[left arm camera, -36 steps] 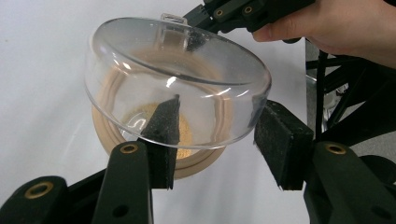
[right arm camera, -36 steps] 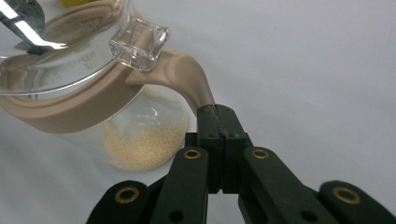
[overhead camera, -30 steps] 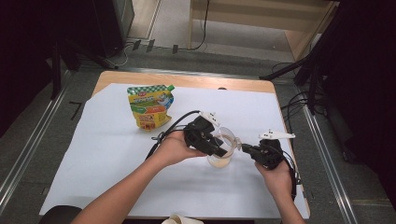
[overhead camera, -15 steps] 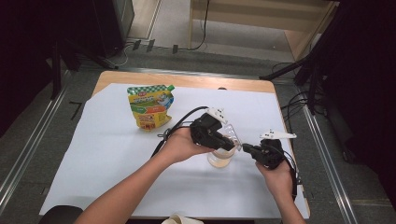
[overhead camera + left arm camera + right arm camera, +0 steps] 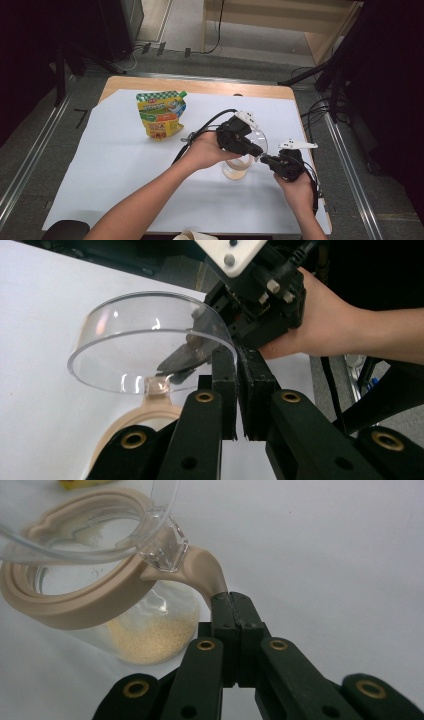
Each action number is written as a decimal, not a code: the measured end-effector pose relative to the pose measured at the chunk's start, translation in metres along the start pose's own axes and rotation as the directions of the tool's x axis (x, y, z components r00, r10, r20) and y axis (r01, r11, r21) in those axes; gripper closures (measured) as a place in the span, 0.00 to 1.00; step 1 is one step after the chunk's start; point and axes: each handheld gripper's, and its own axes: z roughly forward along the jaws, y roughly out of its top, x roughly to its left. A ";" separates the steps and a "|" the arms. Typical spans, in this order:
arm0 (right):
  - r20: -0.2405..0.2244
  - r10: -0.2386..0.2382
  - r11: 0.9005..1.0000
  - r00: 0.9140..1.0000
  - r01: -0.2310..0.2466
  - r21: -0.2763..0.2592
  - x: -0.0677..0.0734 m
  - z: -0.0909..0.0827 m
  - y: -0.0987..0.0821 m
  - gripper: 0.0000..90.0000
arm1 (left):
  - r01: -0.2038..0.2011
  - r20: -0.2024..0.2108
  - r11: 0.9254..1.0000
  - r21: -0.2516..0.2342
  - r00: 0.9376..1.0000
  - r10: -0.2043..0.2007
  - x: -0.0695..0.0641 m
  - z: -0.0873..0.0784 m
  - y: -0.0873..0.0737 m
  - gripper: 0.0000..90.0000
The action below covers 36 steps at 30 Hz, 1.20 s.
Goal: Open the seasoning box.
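Near the right edge of the white sheet (image 5: 115, 165), with lots of bare room to the left: a see-through jar (image 5: 235, 169) with a tan ring and tiny pale grains inside. Clear round lid (image 5: 150, 347), smooth and shiny, tipped up on its hinge. Left gripper (image 5: 248, 146) clenched on the lid's rim. Right gripper (image 5: 265, 160) clenched on the jar's tan tab (image 5: 207, 577). Colourful snack bag (image 5: 160, 113) well apart, up and left. Bag words too small to read.
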 end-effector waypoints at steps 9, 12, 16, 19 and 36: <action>-0.005 -0.001 1.000 1.000 0.001 -0.001 0.000 0.000 0.000 1.00 | 0.009 0.008 1.000 0.011 1.000 -0.009 0.007 0.013 0.003 0.99; -0.007 0.001 1.000 1.000 -0.001 -0.002 -0.001 -0.001 -0.001 1.00 | 0.007 0.013 1.000 0.013 1.000 -0.007 0.007 0.013 0.002 0.98; -0.012 0.012 1.000 1.000 -0.013 -0.022 -0.001 -0.007 -0.001 1.00 | 0.019 0.033 1.000 0.001 0.999 -0.019 0.006 0.006 0.000 0.92; -0.014 0.022 0.999 1.000 -0.022 -0.034 -0.001 -0.015 -0.002 1.00 | 0.041 0.052 0.999 -0.007 0.998 -0.040 0.008 -0.001 -0.004 0.85; -0.115 -0.031 0.998 0.993 0.026 -0.050 0.057 -0.038 -0.011 0.92 | 0.069 0.024 0.998 -0.016 0.997 -0.068 0.019 -0.048 -0.048 0.73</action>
